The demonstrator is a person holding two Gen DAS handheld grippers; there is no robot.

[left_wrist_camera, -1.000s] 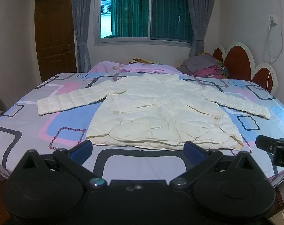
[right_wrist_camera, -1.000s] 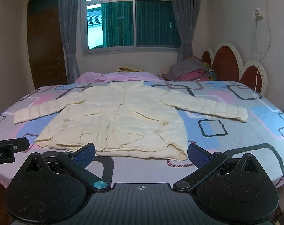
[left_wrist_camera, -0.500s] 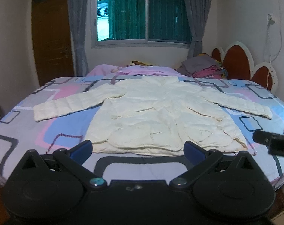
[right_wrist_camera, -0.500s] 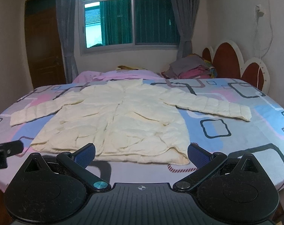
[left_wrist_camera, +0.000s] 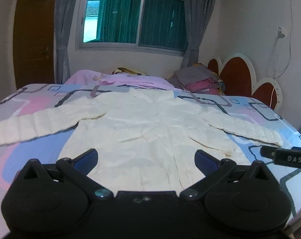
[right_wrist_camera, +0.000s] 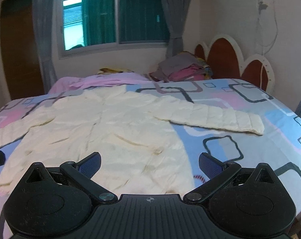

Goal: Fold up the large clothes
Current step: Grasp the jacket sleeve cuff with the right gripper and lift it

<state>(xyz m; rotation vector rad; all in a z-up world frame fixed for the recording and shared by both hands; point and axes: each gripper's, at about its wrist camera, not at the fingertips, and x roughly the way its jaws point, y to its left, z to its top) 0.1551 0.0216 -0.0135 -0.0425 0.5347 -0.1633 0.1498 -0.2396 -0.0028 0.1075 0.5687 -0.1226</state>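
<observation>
**Both tools open over cream jacket on bed**

Left tool (left_wrist_camera: 146, 157) hangs w/ fingers spread wide, nothing between them, just above the jacket's lower body. Right tool (right_wrist_camera: 150, 162) same: fingers wide apart, released, empty, over the jacket's lower right part and hem. In left view the right tool shows as a black bar at right edge, near the right cuff; in right view a bit of the left tool pokes in at far left edge.

Jacket (left_wrist_camera: 150, 131) is a cream/off-white puffer, quilted, long. Lies flat & face up on the bed (left_wrist_camera: 41, 151), roughly centred, collar toward the far side, hem toward the cameras. Front seam runs down the middle. Both sleeves out to the sides, angled slightly toward the hem: left sleeve (left_wrist_camera: 41, 123) w/ clear quilt bars, right sleeve (right_wrist_camera: 214, 117) straight, cuff resting on the sheet, apart from the body. Fabric wrinkled, shallow creases across the chest; a few brownish marks on the lower right panel (right_wrist_camera: 157, 151).

Sheet is pink/blue/grey w/ dark rounded-square outlines. Beyond the collar: pink blanket (left_wrist_camera: 118, 79) and a stack of clothes (left_wrist_camera: 200, 79) next to the red headboard (left_wrist_camera: 236, 75). Window (left_wrist_camera: 134, 18) w/ green curtain behind, door (left_wrist_camera: 34, 39) at left.
</observation>
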